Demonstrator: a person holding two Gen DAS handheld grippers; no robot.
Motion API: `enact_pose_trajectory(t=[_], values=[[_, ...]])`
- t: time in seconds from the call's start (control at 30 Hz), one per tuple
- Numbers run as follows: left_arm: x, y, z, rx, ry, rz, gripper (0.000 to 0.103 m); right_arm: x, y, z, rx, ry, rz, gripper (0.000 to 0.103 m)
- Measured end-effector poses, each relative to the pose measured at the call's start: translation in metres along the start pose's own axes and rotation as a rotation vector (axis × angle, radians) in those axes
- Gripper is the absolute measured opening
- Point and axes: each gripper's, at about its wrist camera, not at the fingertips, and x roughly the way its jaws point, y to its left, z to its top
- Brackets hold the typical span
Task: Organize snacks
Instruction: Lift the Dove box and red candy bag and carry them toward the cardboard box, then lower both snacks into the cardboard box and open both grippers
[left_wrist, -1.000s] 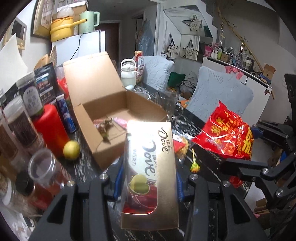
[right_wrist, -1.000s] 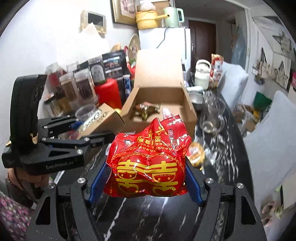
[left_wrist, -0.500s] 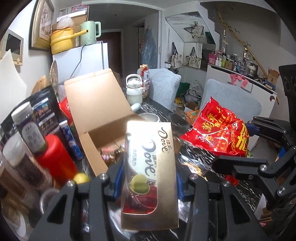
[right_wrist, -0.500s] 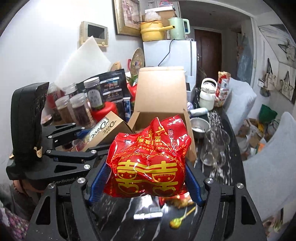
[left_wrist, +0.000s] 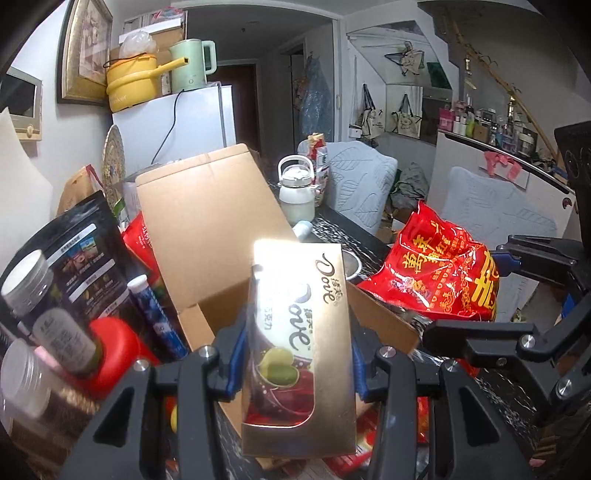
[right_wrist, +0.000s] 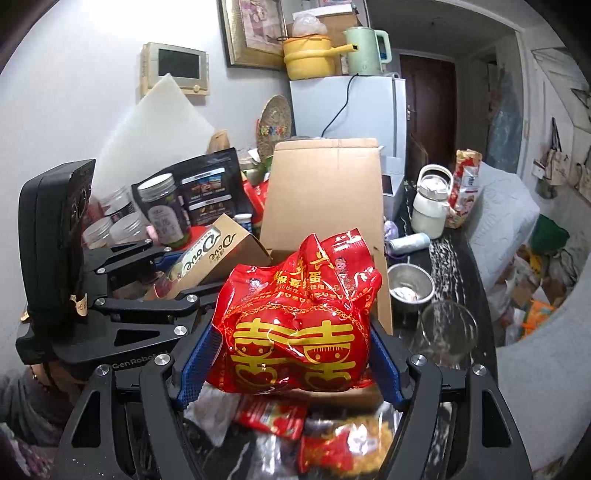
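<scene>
we find the left gripper (left_wrist: 295, 354) clamped on a gold dove chocolate box (left_wrist: 299, 350), held upright above the open cardboard box (left_wrist: 207, 229). at its 3 o'clock the right gripper (right_wrist: 291, 354) grips a red snack bag (right_wrist: 299, 325) by both sides, at the carton's near edge. loose snack packets (right_wrist: 321, 439) lie on the dark table (right_wrist: 454, 258) at 6 o'clock.

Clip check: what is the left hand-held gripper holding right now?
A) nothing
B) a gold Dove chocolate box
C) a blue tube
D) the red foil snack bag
B: in the left wrist view the gold Dove chocolate box sits clamped in the left hand-held gripper; the right hand-held gripper has the red foil snack bag.
</scene>
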Motion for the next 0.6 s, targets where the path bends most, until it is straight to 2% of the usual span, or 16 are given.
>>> enact_pose_trajectory(t=[0.27, 0.6], values=[[0.041, 0.019, 0.018, -0.016, 0.032, 0.032, 0.044, 0.039, -0.020, 0.025, 0.010, 0.038, 0.021, 0.075], [0.103, 0.043, 0.019, -0.060, 0.159, 0.069, 0.044, 0.092, -0.043, 0.043, 0.037, 0.125, 0.040, 0.075]])
